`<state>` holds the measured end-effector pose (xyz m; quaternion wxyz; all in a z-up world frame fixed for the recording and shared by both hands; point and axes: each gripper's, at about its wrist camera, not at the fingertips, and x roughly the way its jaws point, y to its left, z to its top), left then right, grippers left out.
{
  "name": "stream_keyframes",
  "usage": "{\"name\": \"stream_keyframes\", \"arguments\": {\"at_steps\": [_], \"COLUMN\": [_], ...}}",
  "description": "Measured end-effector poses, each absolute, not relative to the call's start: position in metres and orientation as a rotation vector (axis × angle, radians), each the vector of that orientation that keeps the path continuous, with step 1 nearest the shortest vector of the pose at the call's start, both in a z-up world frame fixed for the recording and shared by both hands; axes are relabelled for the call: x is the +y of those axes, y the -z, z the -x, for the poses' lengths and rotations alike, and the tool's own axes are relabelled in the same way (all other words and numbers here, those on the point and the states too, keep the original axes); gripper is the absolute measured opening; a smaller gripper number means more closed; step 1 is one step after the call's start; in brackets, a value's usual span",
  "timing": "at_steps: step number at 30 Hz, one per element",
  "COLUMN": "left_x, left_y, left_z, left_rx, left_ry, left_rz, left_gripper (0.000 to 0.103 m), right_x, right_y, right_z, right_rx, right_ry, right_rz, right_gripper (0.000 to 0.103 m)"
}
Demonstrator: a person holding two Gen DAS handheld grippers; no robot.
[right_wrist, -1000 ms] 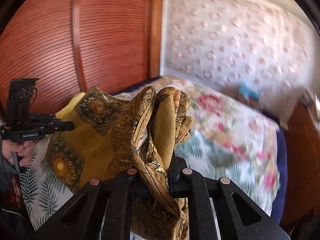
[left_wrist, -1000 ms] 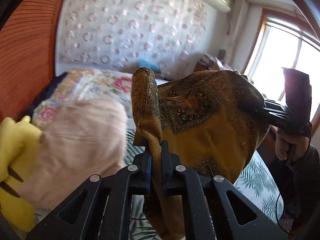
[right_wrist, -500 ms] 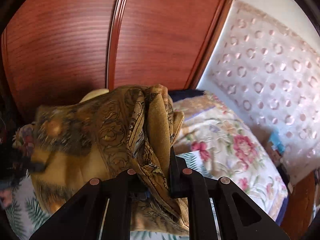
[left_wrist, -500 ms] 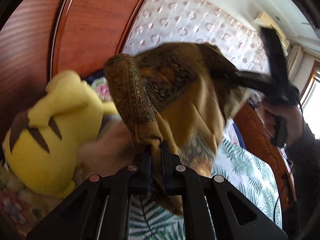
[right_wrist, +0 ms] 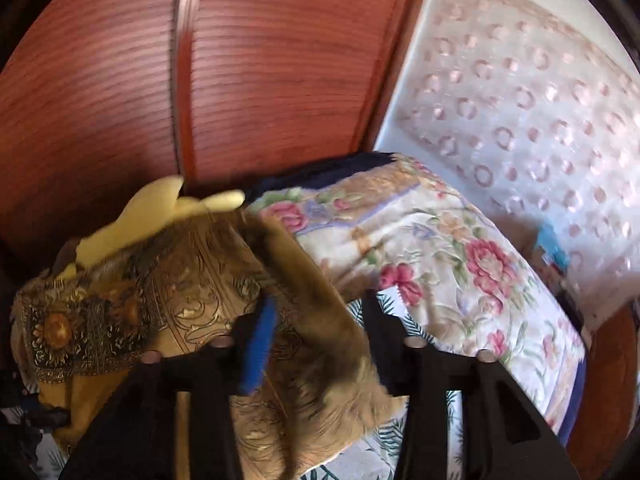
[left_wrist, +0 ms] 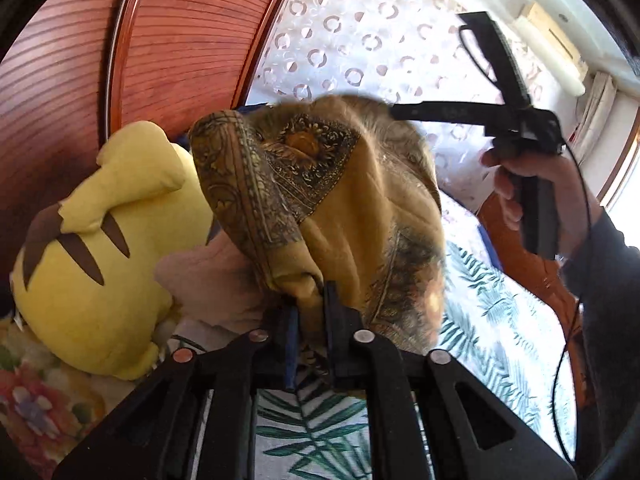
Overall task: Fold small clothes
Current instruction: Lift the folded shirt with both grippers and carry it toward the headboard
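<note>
Left tongs pinched on a fold of the mustard patterned cloth above the bed; right tongs just opened wide, cloth hanging loose between.

A: Where do the views sit?
B: Each close behind its own claw, angled down over the bed.
A: Shared?
B: The scarf ahead, plush toy beyond.
</note>
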<state>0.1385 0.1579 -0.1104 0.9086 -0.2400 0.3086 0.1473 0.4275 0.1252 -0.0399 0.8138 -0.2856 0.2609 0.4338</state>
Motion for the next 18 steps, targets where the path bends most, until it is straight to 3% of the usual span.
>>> {"name": "stream_keyframes", "arguments": {"at_steps": [2, 6, 8, 9, 10, 18], "left_x": [0.158, 0.159, 0.16, 0.159, 0.157, 0.144], "left_y": [0.11, 0.107, 0.104, 0.1, 0.097, 0.06], "left_z": [-0.136, -0.131, -0.129, -0.126, -0.123, -0.101], "left_rx": [0.639, 0.628, 0.619, 0.605, 0.594, 0.536], "left_ry": [-0.308, -0.291, -0.288, -0.295, -0.305, -0.344], "left_rz": [0.473, 0.446, 0.418, 0.395, 0.373, 0.238], "left_gripper": [0.022, 0.049, 0.063, 0.079, 0.086, 0.089], "right_x": [0.114, 0.099, 0.096, 0.095, 0.094, 0.062], "right_y": [0.039, 0.057, 0.073, 0.082, 0.092, 0.09], "right_z": [-0.425, -0.419, -0.421, -0.423, -0.425, -0.411], "right_rx": [0.551, 0.604, 0.632, 0.647, 0.666, 0.651], "right_ry": [-0.936, -0.999, -0.99, -0.979, -0.969, -0.912], "right_rz": [0.546, 0.467, 0.463, 0.463, 0.46, 0.357], "right_gripper": [0.049, 0.049, 0.049, 0.049, 0.049, 0.049]}}
